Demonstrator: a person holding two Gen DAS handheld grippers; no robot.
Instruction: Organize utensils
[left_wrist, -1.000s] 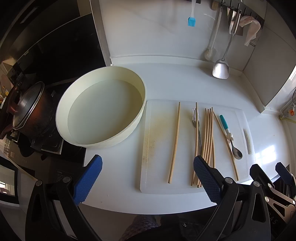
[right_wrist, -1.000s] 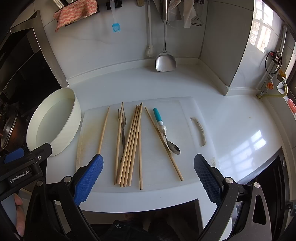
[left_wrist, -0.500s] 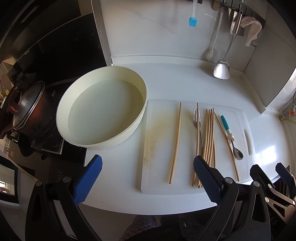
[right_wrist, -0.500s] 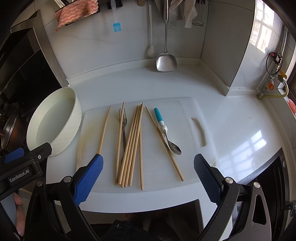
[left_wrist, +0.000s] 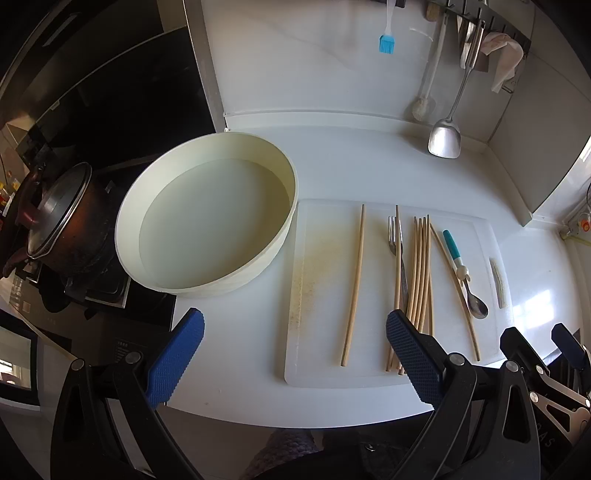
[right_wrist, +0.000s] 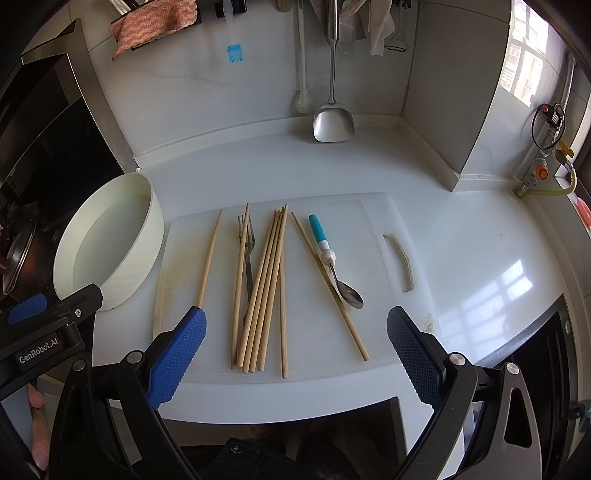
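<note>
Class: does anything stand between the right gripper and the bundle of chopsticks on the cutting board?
Nothing visible does. The right gripper hangs open just short of the bundle of chopsticks on the cutting board. A fork lies tangled among them.

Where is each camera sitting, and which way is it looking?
Left wrist view: sits on the left hand-held gripper, looking forward and down at the round cream basin and the white cutting board; its own two blue fingers show, wide apart.
Right wrist view: sits on the right hand-held gripper, looking down at the bundle of chopsticks, fork and spoon; its open blue fingers show, with the other gripper at the left edge.
Both views share the board, basin, utensils and hanging metal spatula.
</note>
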